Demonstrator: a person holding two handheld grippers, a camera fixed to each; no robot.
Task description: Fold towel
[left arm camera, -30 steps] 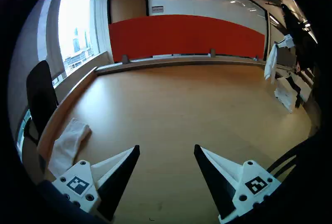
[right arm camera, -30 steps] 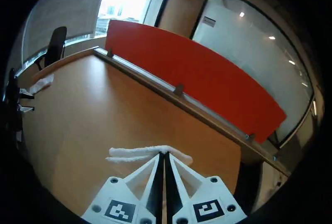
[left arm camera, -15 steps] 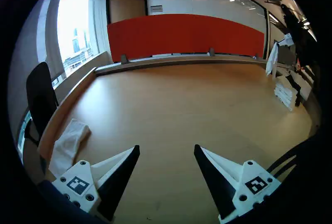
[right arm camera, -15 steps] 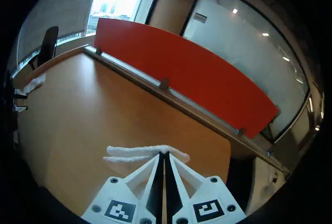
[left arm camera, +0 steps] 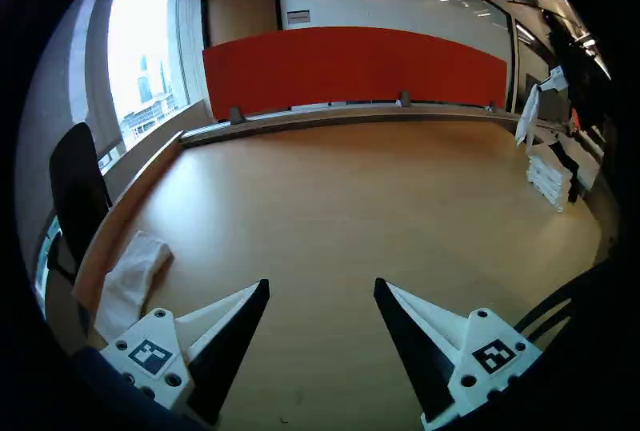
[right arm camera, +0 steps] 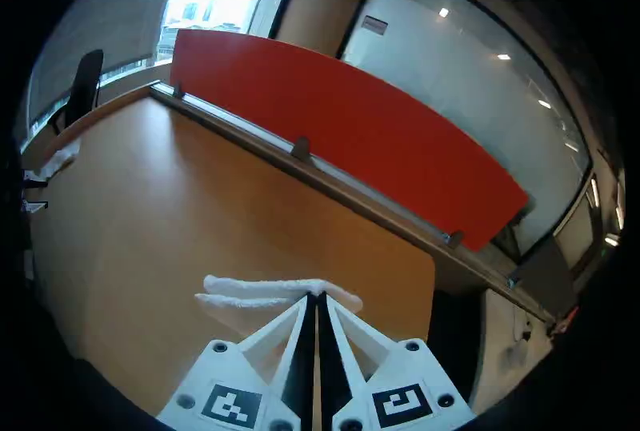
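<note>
We have the towel pinched in the right gripper, whose fingers are pressed together on its top edge. In the right gripper view the cloth spreads out toward 9 o'clock from the fingertips, in what look like two layers. In the left gripper view the same white cloth hangs off the desk, up at 2 o'clock, just above a stack of folded towels at 3 o'clock.

Our left gripper holds nothing. Its fingers stand wide apart over the bare middle of the wooden desk. A second, rumpled towel lies at 8 o'clock by the desk's edge, with a dark chair beyond it at 9. A red partition closes the far side at 12.

We judge the step to be the carrying of one towel, either out from the stack to be folded or back to it; we cannot tell which. If folding lies ahead, we need to bring the cloth over the open middle, lay it flat, and take a free corner with the left gripper. The hanging cloth may twist.
</note>
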